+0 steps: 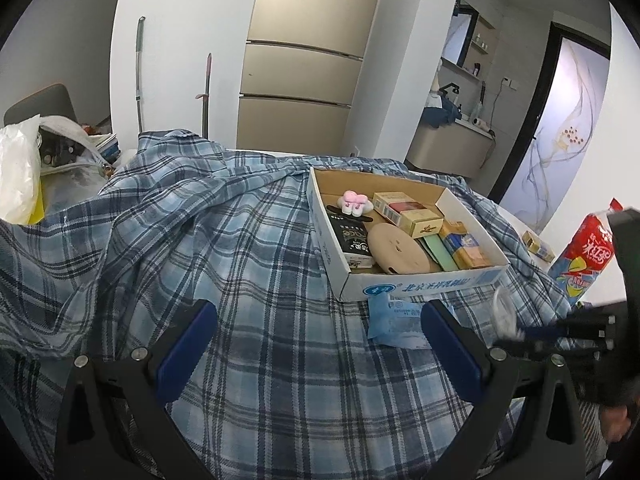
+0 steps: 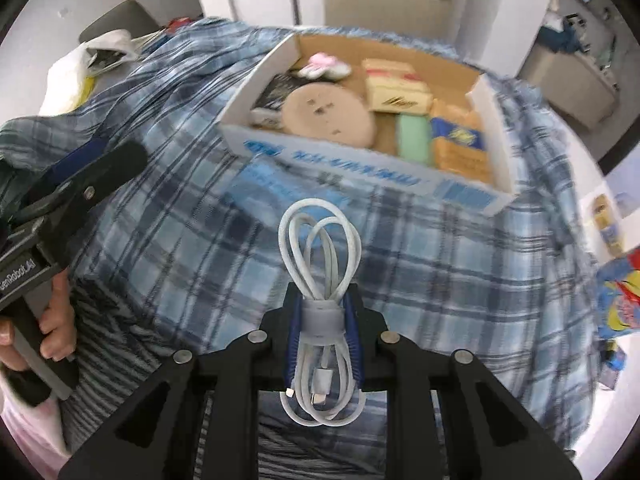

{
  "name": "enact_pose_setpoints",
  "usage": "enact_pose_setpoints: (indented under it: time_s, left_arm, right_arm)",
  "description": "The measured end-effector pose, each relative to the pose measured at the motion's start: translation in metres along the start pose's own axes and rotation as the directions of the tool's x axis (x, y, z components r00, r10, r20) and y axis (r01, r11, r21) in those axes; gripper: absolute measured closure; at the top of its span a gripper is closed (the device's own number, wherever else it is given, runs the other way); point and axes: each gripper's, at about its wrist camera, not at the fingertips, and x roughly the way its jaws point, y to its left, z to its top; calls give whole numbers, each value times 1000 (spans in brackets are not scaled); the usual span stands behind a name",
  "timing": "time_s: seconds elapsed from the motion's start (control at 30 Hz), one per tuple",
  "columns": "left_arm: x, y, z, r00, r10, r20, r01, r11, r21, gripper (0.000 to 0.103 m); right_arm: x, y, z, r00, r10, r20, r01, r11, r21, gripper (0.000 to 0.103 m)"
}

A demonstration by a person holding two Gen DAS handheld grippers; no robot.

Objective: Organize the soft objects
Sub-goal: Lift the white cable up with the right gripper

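My right gripper [image 2: 322, 300] is shut on a coiled white charging cable [image 2: 316, 280], bound by a grey strap and held above the blue plaid cloth [image 2: 440, 272]. Ahead of it stands an open cardboard box [image 2: 360, 168] with a pink plush toy [image 2: 326, 65], a round beige pad and several small packs inside. A blue tissue pack [image 2: 280, 188] lies against the box's front wall. My left gripper [image 1: 320, 340] is open and empty over the plaid cloth [image 1: 240, 240], with the box [image 1: 420, 280] to its front right. The right gripper [image 1: 560, 328] and the blurred cable show at that view's right edge.
A red snack bag [image 1: 588, 252] and a small yellow pack [image 1: 538, 246] sit right of the box. A white plastic bag [image 1: 16, 168] and clutter lie at the far left. A beige fridge [image 1: 304, 80] stands behind the table. A hand [image 2: 56, 320] holds the left gripper.
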Motion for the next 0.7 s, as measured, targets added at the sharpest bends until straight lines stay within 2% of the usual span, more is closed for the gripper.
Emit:
enact_pose_setpoints:
  time_s: [0.07,0.23,0.33,0.4,0.47,0.57,0.63,0.7]
  left_arm:
    - [1,-1,0,1000,1,-2,-1,1000,3,0]
    - [0,-1,0,1000,-10,2,10,1000,10,0]
    - [-1,-7,-1,1000,-15,3,15,999,40,0]
    - [-2,-13,-2,1000,-16,8,15,998,69,0]
    - [-4,-19,-3,1000,-24,16,22,995,98,0]
    - [-5,-27,-4,999,-25,24,21,991,135,0]
    - [-6,-29,-5,999,-29,31,24,989,148,0]
    - [-8,-32,-4,999,-25,39,18,987,161,0]
  right_arm:
    - [5,-19,8,997,-72,18,71,997,36,83]
    - [30,-34,19,995,-98,-26,100,992,81,83]
    - [35,-28,23,998,-23,-50,26,998,61,83]
    - [32,-27,24,999,5,-37,-3,998,62,83]
    - [21,-32,21,999,-24,30,23,998,62,83]
    - [3,-43,15,981,-86,173,77,995,56,83]
    - [-7,-52,12,973,-56,226,44,997,56,83]
    - [-16,-63,6,960,16,279,-30,999,46,83]
